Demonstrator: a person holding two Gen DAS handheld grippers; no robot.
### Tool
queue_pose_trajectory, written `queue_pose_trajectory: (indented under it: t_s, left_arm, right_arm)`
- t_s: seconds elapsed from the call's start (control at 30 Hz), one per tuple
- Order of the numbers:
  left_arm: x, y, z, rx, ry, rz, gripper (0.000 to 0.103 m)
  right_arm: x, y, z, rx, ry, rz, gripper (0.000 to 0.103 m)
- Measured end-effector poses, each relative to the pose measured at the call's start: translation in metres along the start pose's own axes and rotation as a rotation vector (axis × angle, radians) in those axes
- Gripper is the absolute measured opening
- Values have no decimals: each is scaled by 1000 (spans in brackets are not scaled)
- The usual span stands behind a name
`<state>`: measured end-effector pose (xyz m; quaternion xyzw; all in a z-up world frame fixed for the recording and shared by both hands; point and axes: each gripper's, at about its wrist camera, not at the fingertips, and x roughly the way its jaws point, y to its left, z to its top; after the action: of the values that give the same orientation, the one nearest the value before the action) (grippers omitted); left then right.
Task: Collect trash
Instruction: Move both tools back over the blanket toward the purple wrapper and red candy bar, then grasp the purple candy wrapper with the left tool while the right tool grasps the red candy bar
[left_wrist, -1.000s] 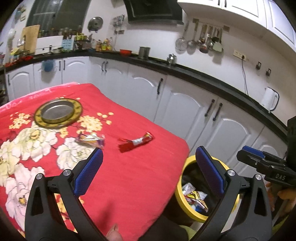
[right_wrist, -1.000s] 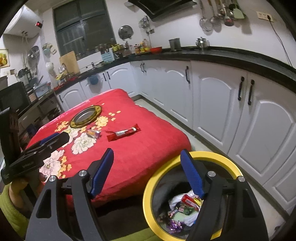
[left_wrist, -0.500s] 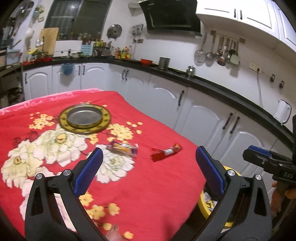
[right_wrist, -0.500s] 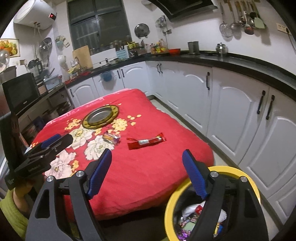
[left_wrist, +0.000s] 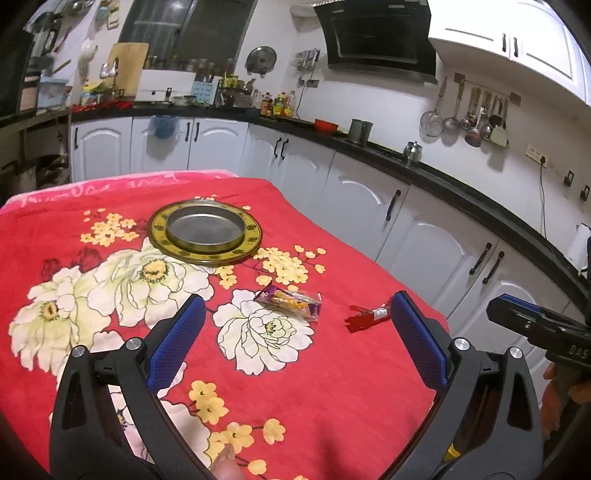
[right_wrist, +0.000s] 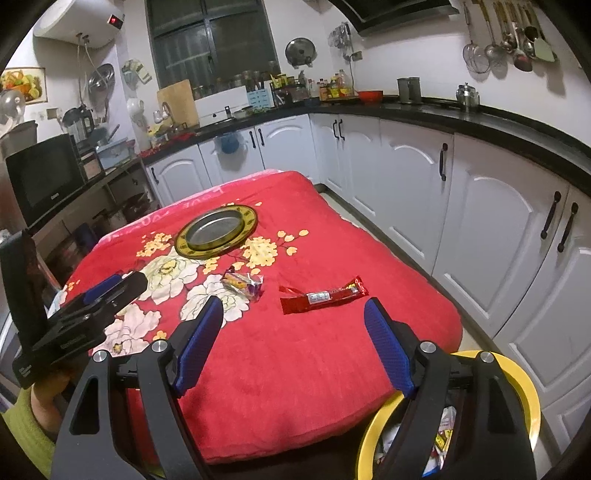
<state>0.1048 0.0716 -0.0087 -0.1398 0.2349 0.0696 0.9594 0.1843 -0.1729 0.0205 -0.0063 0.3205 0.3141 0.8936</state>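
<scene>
A red snack wrapper and a purple and yellow candy packet lie on the red flowered tablecloth. My right gripper hovers open over the near part of the table, with the red wrapper just beyond its fingertips. My left gripper is open too, above the cloth, with the candy packet ahead between its fingers. A yellow-rimmed trash bin holding wrappers stands on the floor by the table's near right corner.
A round metal plate with a gold rim sits farther back on the table. White kitchen cabinets under a black counter run along the right and back. A person's hand in a green sleeve holds the left gripper.
Both grippers have swung away from the bin toward the table. The bin has dropped out of the left wrist view and slid to the lower right corner of the right wrist view.
</scene>
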Motion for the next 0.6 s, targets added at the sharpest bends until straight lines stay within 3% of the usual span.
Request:
queue_pose_trajectory:
  t_s: [0.2,0.4,0.6]
  left_arm:
    - [28,12,-4,-44,64,31,92]
    - [60,18,-5,-102,141,3,92]
    - [96,13,-11,-148,239,-40,76]
  right_arm:
    - [30,-6,2,18,37,-11,76]
    - [64,-19,1,52,86,-37,76]
    - [100,-34,-6,109,159,-52,65]
